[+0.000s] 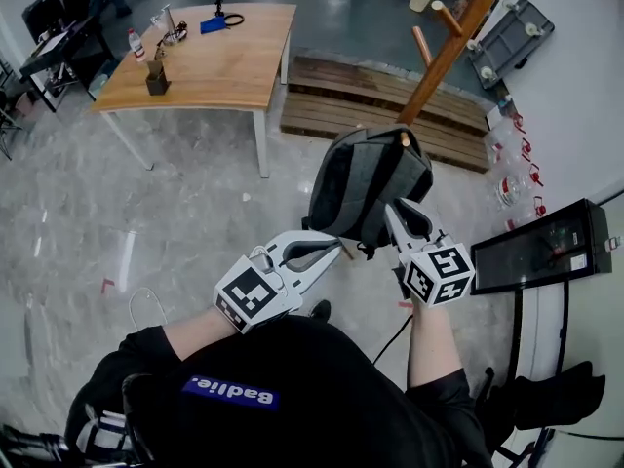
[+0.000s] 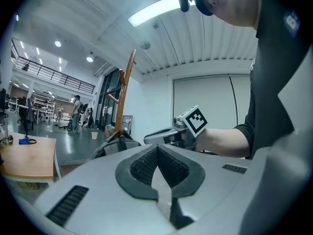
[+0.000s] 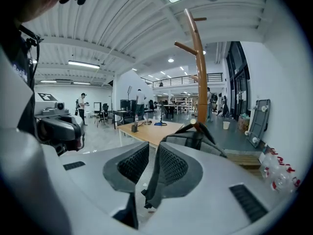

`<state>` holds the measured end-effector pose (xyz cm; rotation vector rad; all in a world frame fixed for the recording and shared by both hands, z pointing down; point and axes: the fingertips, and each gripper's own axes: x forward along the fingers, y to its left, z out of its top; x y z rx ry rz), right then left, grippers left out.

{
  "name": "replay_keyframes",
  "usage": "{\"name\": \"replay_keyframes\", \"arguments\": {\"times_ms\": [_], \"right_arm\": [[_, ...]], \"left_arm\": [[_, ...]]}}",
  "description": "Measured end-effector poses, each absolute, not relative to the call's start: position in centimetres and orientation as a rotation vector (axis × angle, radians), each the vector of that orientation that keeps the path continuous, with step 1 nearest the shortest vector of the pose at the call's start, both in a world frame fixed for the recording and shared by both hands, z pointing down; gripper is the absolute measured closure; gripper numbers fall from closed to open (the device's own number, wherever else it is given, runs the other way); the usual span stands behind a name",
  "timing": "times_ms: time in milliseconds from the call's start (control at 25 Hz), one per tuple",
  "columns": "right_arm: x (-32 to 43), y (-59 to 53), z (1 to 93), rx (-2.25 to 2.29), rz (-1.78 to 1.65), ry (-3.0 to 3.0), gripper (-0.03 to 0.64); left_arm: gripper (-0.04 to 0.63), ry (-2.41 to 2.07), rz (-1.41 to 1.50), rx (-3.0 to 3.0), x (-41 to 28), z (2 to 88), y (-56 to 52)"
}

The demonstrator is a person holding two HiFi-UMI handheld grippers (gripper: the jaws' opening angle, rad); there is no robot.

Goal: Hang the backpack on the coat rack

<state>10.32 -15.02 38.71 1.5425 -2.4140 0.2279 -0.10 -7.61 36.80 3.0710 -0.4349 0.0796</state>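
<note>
Left gripper [image 2: 157,150]: jaws together, nothing between them, just beside the backpack's [image 1: 363,178] lower edge. Right gripper [image 3: 153,147]: clamped on a grey backpack strap [image 3: 150,182]. Backpack's top loop lies over a peg [image 1: 405,139] of the rack [image 1: 450,42]. Table [image 1: 214,57] stands well beyond.

backpack [image 1: 366,188] dark grey | coat rack [image 1: 453,42] orange-brown | table [image 1: 214,66] light wood

Lab hall: worktable [image 1: 205,52], mezzanine railing [image 2: 49,75], strip light [image 2: 154,10].
</note>
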Motion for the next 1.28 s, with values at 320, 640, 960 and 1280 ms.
{"name": "replay_keyframes", "arguments": {"times_ms": [320,640,960,1280], "right_arm": [[3.9,-8.7,36.9,1.612,0.092,-2.502,0.549],[1.6,-3.4,34.7,1.513,0.029,-2.691,0.579],[3.2,-1.5,35.1,1.435,0.043,-2.769,0.611],[3.9,-0.8,36.6,1.406,0.084,-2.792,0.612]], "left_arm": [[0.586,-0.394,0.03,3.071,-3.9,36.9,-6.0],[0.586,-0.478,0.021,3.07,-2.5,36.1,-4.1],[0.586,-0.496,0.044,3.06,1.3,36.2,-2.9],[0.586,-0.526,0.07,3.039,2.2,37.0,-2.4]]}}
